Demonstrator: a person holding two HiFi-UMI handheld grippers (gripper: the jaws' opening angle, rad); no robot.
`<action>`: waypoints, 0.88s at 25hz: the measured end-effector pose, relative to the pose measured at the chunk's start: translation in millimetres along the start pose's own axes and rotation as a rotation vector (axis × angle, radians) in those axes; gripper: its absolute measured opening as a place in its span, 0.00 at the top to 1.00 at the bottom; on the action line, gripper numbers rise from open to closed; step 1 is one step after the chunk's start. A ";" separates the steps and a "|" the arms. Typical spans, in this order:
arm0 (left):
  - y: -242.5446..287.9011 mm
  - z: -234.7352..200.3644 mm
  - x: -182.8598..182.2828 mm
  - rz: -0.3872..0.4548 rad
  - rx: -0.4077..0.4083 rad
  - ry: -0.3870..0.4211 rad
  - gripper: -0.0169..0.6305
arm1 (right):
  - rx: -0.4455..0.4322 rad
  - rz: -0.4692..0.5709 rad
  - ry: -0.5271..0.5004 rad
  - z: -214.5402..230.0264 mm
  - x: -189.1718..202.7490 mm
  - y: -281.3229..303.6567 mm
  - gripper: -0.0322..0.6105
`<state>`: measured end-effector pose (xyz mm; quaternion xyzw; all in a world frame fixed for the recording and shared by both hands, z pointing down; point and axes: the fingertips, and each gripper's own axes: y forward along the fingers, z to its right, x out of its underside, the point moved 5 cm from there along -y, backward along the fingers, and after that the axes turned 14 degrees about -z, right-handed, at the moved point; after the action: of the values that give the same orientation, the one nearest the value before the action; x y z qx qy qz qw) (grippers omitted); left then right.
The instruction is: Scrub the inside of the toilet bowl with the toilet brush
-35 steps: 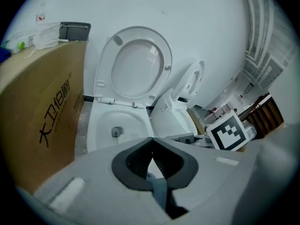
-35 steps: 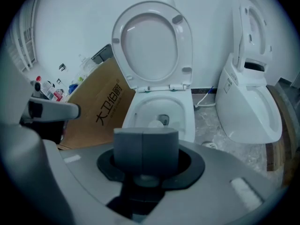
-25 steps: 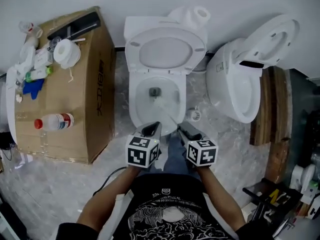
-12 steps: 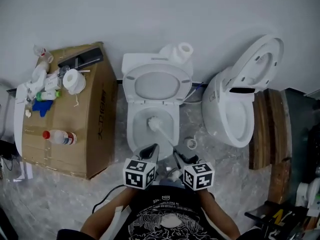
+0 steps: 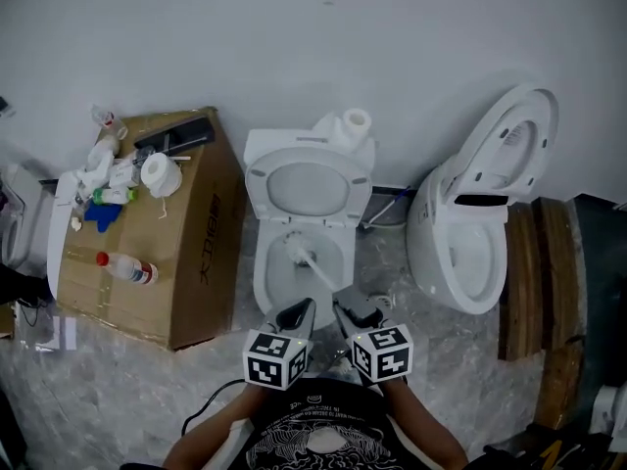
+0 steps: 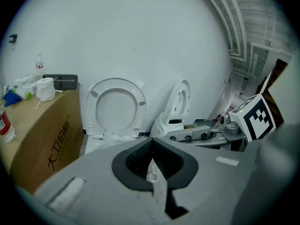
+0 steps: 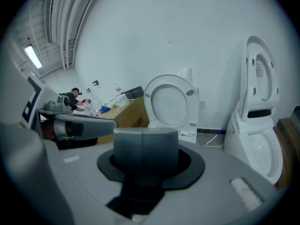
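The white plastic toilet brush with the thin straight handle (image 5: 315,270) is held by the right claw (image 5: 347,306); in the right gripper view its jaws are seen pressed together as one grey block, and in the head view the handle runs straight into them, so the grip is judged to be on the handle's near end, although the contact itself is covered; the brush is pointed forward and a little to the left of this claw, and its bristle head (image 5: 297,253) is lowered inside the white ceramic toilet bowl (image 5: 265,280), just ahead of both claws; this long slanted hold is probably chosen so that the head reaches the inner wall while the claw is left outside, above the front rim; whether the bristles touch the ceramic cannot be told; the left claw (image 5: 302,311) is closed on nothing, its jaws meeting in a narrow V in the left gripper view; it is placed just beside the right claw, apparently only to be clear of the handle; the white oval seat (image 5: 359,189) is raised far ahead of the claws, so the bowl is open for the brush; a brown cardboard box (image 5: 196,262) is seen left of the left claw and a second white toilet (image 5: 460,253) right of the right claw, both well apart from the work
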<state>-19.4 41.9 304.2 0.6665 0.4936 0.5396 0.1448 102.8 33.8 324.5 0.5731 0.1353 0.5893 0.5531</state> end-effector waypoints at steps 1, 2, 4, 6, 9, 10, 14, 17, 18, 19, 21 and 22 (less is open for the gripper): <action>-0.4 1.3 -0.3 0.004 -0.008 -0.004 0.98 | -0.003 0.002 -0.007 0.8 -1.7 -0.9 0.71; -0.6 2.5 -0.6 0.006 -0.014 -0.006 0.98 | -0.006 0.004 -0.012 1.7 -3.2 -1.7 0.71; -0.3 4.4 -1.0 0.009 -0.026 -0.008 0.97 | -0.012 0.009 -0.018 3.6 -5.5 -2.6 0.71; -0.3 5.2 -1.0 0.012 -0.033 -0.009 0.97 | -0.016 0.013 -0.020 4.2 -6.9 -3.2 0.71; -1.3 4.1 0.0 0.012 -0.038 -0.017 0.97 | -0.020 0.017 -0.016 2.2 -7.9 -3.9 0.71; -1.6 3.4 0.4 0.011 -0.039 -0.020 0.98 | -0.022 0.018 -0.015 1.3 -8.0 -4.0 0.71; -1.8 2.3 -0.7 0.012 -0.042 -0.030 0.97 | -0.022 0.018 -0.006 1.2 -7.7 -4.2 0.71; -1.9 0.8 0.3 0.011 -0.042 -0.030 0.97 | -0.020 0.017 0.000 0.1 -5.3 -4.1 0.71; -1.4 0.3 1.1 0.009 -0.040 -0.028 0.97 | -0.019 0.018 0.002 -0.1 -4.5 -3.9 0.71; -0.9 -0.4 1.6 0.007 -0.038 -0.025 0.97 | -0.017 0.020 0.002 -0.3 -4.2 -3.5 0.71; -0.8 -2.9 0.8 0.005 -0.038 -0.016 0.97 | -0.015 0.027 0.001 -1.0 -5.9 -1.5 0.71; -1.1 -4.3 0.0 0.005 -0.039 -0.011 0.97 | -0.015 0.031 0.001 -1.4 -7.2 -0.4 0.71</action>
<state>-23.6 40.9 305.0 0.6676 0.4807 0.5458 0.1593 99.9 28.7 320.0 0.5708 0.1225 0.5989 0.5481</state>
